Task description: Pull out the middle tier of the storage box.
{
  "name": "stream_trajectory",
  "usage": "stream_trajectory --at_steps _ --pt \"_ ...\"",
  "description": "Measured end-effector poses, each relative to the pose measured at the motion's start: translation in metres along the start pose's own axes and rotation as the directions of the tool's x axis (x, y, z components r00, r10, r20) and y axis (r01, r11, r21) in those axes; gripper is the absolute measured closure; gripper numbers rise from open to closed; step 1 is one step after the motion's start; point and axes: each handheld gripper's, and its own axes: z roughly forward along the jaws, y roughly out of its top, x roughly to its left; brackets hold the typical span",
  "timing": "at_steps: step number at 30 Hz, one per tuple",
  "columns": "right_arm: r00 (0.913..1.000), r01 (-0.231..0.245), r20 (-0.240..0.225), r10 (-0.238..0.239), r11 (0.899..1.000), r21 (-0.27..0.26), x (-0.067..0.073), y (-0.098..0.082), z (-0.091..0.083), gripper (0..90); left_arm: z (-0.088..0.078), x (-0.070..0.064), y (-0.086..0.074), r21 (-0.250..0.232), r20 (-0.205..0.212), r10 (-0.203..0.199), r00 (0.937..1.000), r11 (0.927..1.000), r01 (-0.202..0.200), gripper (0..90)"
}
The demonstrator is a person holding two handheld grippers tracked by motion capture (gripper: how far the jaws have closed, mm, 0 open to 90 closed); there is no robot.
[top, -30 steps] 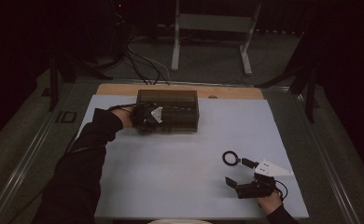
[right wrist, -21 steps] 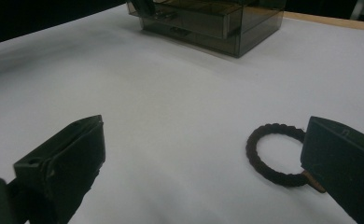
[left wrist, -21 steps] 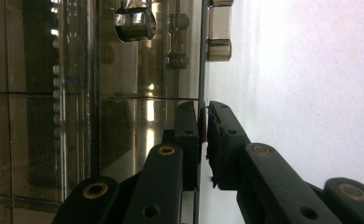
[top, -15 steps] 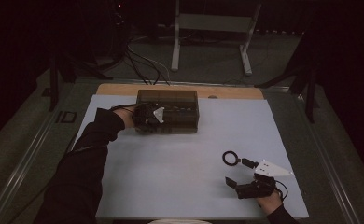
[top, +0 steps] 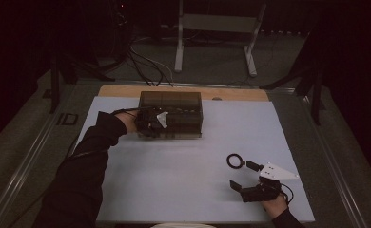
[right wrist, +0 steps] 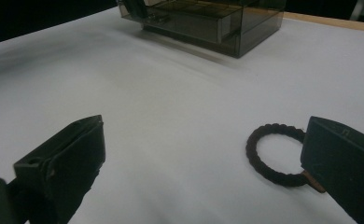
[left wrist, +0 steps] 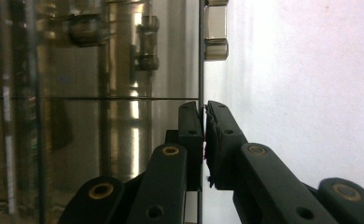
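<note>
While the room behind stays dark, a pale sheet-covered table [top: 188, 190] is seen lit in the high view, with a bare wooden strip [top: 126, 91] along its far edge, cables [top: 143, 66] on the floor beyond and a light metal stand [top: 217, 33] further back. The smoky see-through box [top: 171, 114] is placed at the far middle-left of the sheet, close to the wooden strip. The left gripper [top: 154, 121] is held against the box's near-left side; in the left gripper view its jaws are pinched together on a thin clear edge [left wrist: 202, 70] of the box, having just been closing onto it. The right gripper [top: 243, 183] is rested at the near right, jaws spread wide with nothing gripped. A dark braided ring [right wrist: 273, 154] is laid on the sheet just beside the right gripper's one jaw, well apart from the box. Nothing is placed between ring and box; the middle of the sheet is left bare. The right gripper sits near the sheet's front edge.
</note>
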Motion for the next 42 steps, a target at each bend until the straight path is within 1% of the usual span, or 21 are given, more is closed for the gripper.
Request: stream_trajectory --at_steps 4,7,9,11,12,16,19,21,24,25,29,30,33,34,37,39,42 --pt "1.0 0.005 0.0 -0.005 1.0 0.004 0.0 0.0 0.0 0.0 -0.001 -0.004 0.0 0.002 -0.002 0.003 1.0 1.0 -0.003 86.9" --pt "1.0 0.005 -0.001 -0.005 1.0 0.004 0.001 0.0 0.001 0.0 -0.001 -0.007 -0.001 0.002 0.0 -0.003 1.0 1.0 0.003 87.0" --pt "1.0 0.007 0.0 -0.007 1.0 0.005 0.001 0.0 0.001 0.0 -0.001 -0.009 0.0 0.007 -0.011 -0.006 0.9999 1.0 0.006 86.9" --pt "1.0 0.006 0.0 -0.006 1.0 0.005 0.0 0.0 0.001 0.0 -0.001 -0.011 0.002 0.01 -0.009 -0.017 0.9998 0.9998 0.017 86.9" --pt "1.0 0.005 0.0 -0.005 1.0 0.005 0.0 0.0 0.0 0.0 -0.001 -0.013 0.003 0.014 -0.014 -0.013 0.9998 0.9998 0.013 86.9" --pt "1.0 0.008 -0.003 -0.008 1.0 0.006 0.001 0.0 0.001 0.0 -0.002 -0.015 0.005 0.018 -0.006 -0.024 0.9997 0.9995 0.025 86.9" --pt "1.0 0.009 -0.003 -0.009 1.0 0.007 0.001 0.0 0.001 0.0 -0.002 -0.017 0.005 0.02 -0.002 -0.022 0.9998 0.9996 0.022 87.1" --pt "1.0 0.009 -0.003 -0.009 1.0 0.005 0.001 0.0 0.001 0.0 -0.001 -0.019 0.005 0.024 -0.007 -0.018 0.9998 0.9995 0.018 87.6" --pt "1.0 0.009 -0.003 -0.009 1.0 0.004 0.001 0.0 0.0 0.0 0.0 -0.022 0.003 0.023 0.003 -0.017 0.9999 0.9996 0.017 88.2" --pt "1.0 0.009 -0.003 -0.009 1.0 0.004 0.001 0.0 0.001 0.0 0.0 -0.022 0.003 0.023 0.001 -0.011 0.9999 0.9997 0.011 88.5" --pt "0.9999 0.01 -0.002 -0.01 1.0 0.005 0.001 0.0 0.001 0.0 -0.001 -0.024 0.003 0.019 0.012 -0.017 0.9998 0.9997 0.017 88.5" --pt "0.9999 0.01 -0.002 -0.01 1.0 0.006 0.001 0.0 0.001 0.0 -0.001 -0.025 0.004 0.023 0.017 -0.011 0.9998 0.9997 0.011 88.7" --pt "1.0 0.009 -0.002 -0.009 1.0 0.004 0.001 0.0 0.001 0.0 -0.001 -0.026 0.004 0.026 0.017 -0.002 0.9998 0.9997 0.002 88.8" --pt "1.0 0.009 -0.002 -0.009 1.0 0.004 0.001 0.0 0.001 0.0 -0.002 -0.026 0.003 0.024 0.021 -0.01 0.9997 0.9997 0.01 88.7" --pt "0.9999 0.01 -0.003 -0.01 1.0 0.005 0.001 0.0 0.001 0.0 -0.002 -0.027 0.003 0.025 0.021 -0.015 0.9997 0.9996 0.014 88.7" --pt "0.9999 0.01 -0.003 -0.01 1.0 0.005 0.001 0.0 0.001 0.0 -0.002 -0.027 0.003 0.018 0.033 -0.014 0.9994 0.9997 0.013 88.8" --pt "1.0 0.009 -0.003 -0.009 1.0 0.004 0.002 0.0 0.0 0.0 -0.002 -0.028 0.003 0.025 0.036 -0.012 0.9993 0.9996 0.011 88.8"
